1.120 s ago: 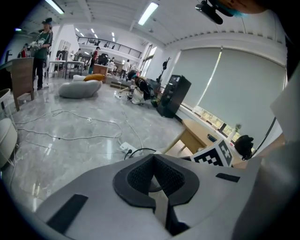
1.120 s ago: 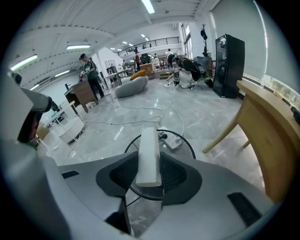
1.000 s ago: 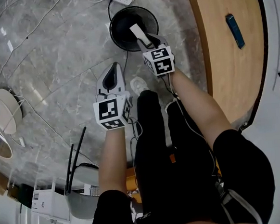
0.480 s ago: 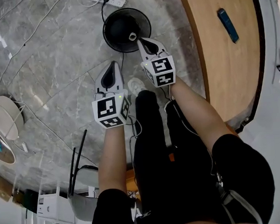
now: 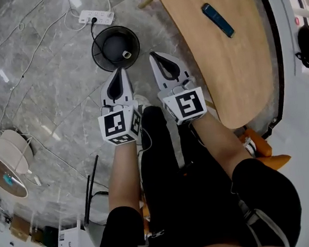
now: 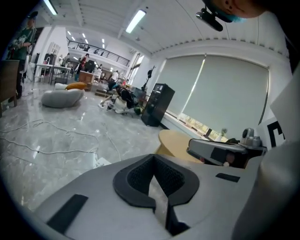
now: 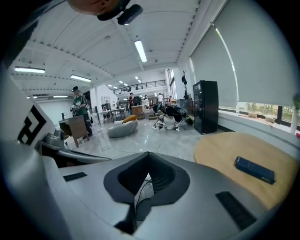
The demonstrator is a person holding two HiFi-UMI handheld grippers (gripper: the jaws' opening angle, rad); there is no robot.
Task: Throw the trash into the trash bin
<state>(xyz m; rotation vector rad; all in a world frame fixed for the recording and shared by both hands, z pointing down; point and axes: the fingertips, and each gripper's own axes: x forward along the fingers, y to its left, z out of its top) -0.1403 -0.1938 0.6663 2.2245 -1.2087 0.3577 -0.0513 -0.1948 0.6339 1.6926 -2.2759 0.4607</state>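
Observation:
The black round trash bin (image 5: 115,47) stands on the grey marble floor ahead of both grippers. A small white piece of trash (image 5: 126,54) lies inside it near the right rim. My left gripper (image 5: 120,71) is shut and empty, its tip just short of the bin's near edge. My right gripper (image 5: 153,55) is also shut and empty, to the right of the bin beside the wooden table (image 5: 231,77). In the left gripper view the left gripper (image 6: 153,161) has its jaws together. The right gripper view shows the right gripper (image 7: 148,155) with closed jaws above the floor.
A blue flat object (image 5: 217,19) lies on the table; it also shows as the blue object (image 7: 254,169). A white power strip (image 5: 95,17) and cables lie behind the bin. A round white stand (image 5: 12,145) sits at left. A black cabinet (image 7: 205,107) stands by the window.
The right gripper held a white piece over the bin, let it go into the bin and closed. Both grippers have since risen and drawn back from the bin.

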